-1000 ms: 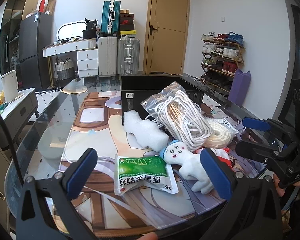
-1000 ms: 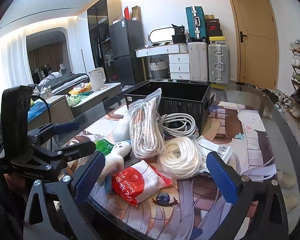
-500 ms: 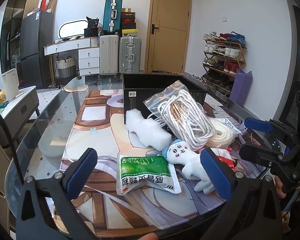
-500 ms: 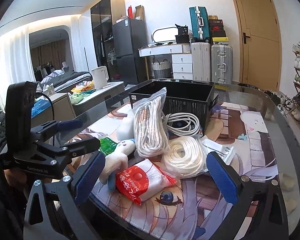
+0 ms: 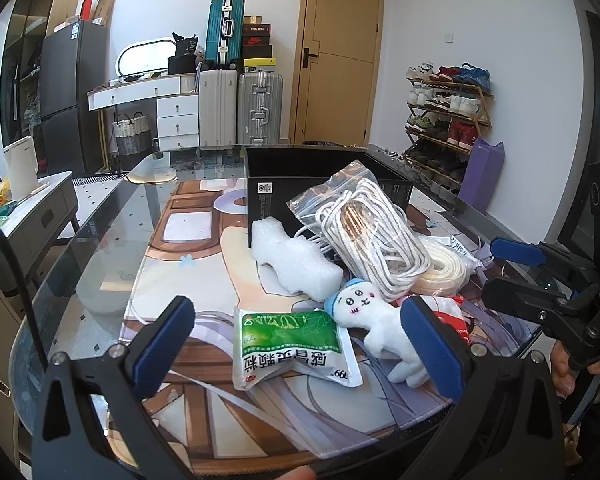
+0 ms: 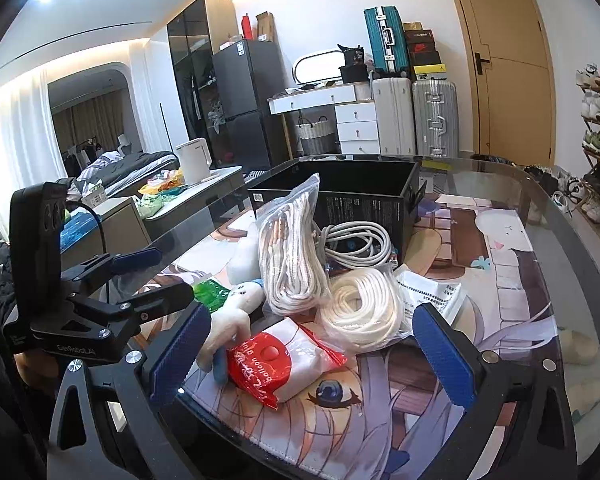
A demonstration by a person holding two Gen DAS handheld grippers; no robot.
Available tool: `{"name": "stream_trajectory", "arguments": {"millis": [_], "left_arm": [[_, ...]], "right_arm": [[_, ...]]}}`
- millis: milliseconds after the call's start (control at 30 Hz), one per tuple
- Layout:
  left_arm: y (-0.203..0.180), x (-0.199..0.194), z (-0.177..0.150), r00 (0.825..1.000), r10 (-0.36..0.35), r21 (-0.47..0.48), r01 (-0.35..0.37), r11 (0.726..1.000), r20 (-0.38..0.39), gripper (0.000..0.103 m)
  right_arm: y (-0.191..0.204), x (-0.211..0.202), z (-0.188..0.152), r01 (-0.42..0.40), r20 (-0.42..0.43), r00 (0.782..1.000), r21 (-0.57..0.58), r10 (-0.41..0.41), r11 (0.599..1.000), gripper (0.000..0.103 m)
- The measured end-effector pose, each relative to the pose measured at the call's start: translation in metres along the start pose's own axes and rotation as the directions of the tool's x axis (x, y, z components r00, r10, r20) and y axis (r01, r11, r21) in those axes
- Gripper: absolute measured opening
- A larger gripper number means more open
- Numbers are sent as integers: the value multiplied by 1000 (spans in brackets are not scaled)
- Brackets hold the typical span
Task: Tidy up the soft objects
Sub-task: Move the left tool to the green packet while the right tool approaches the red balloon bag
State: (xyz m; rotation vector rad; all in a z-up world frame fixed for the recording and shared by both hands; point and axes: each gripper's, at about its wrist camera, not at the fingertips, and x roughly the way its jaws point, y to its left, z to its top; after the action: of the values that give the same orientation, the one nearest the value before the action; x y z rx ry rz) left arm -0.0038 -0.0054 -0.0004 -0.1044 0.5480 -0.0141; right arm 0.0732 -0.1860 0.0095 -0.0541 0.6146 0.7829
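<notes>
A pile of soft things lies on the printed mat in front of an open black box (image 5: 324, 184): a green packet (image 5: 292, 344), a white plush doll (image 5: 376, 320), a white foam piece (image 5: 296, 260), a bagged white rope (image 5: 372, 236) and a cream coil (image 5: 440, 272). My left gripper (image 5: 300, 344) is open and empty, just short of the green packet. My right gripper (image 6: 312, 356) is open and empty above a red and white packet (image 6: 284, 360). The box (image 6: 364, 196), the bagged rope (image 6: 292, 256), the cream coil (image 6: 364, 312) and the doll (image 6: 236, 312) also show in the right wrist view.
A grey cable coil (image 6: 360, 240) and a printed paper sheet (image 6: 432, 292) lie by the box. The glass table edge (image 5: 80, 264) runs on the left. Suitcases (image 5: 240, 108), drawers and a shoe rack (image 5: 448, 112) stand far behind.
Both grippers have drifted a little closer to the pile. Nothing was taken hold of and the objects lie as before.
</notes>
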Motion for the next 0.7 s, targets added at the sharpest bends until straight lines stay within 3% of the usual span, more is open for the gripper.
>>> {"name": "stream_trajectory", "arguments": {"millis": [700], "left_arm": [[1, 4, -1, 1000, -9, -6, 9, 1000, -16, 103]], "right_arm": [[7, 4, -2, 25, -40, 999, -41, -26, 999, 103]]}}
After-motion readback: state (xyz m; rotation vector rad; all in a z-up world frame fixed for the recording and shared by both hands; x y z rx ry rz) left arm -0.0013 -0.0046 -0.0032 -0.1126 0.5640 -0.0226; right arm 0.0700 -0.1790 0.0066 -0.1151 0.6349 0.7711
